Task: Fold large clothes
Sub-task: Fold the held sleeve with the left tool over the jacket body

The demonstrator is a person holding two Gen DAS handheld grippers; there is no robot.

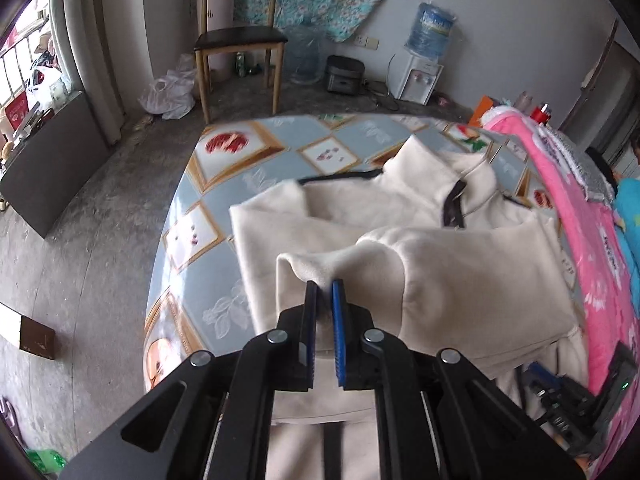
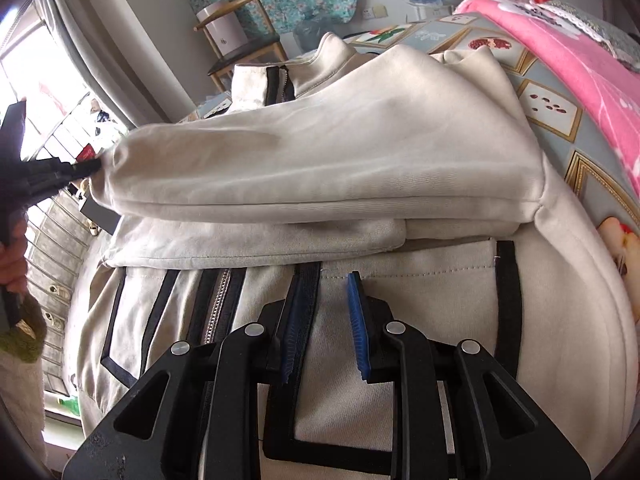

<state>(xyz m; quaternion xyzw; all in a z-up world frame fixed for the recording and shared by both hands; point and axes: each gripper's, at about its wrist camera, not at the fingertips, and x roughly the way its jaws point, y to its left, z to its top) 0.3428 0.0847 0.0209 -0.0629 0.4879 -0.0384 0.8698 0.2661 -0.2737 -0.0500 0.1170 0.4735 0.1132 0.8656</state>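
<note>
Jacket (image 1: 460,280) sleeve (image 2: 320,160) being folded across: left hand-held gripper (image 1: 324,286) pinching its cuff; right hand-held gripper (image 2: 334,280) hovering part-open, empty. Next: lay sleeve flat ahead.

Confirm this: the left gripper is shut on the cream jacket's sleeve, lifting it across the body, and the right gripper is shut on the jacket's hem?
Not quite. The right gripper is open, its jaws apart above the cream jacket, gripping nothing, as the right wrist view shows. The rest holds: the left gripper is shut on the sleeve, held across the body.
</note>
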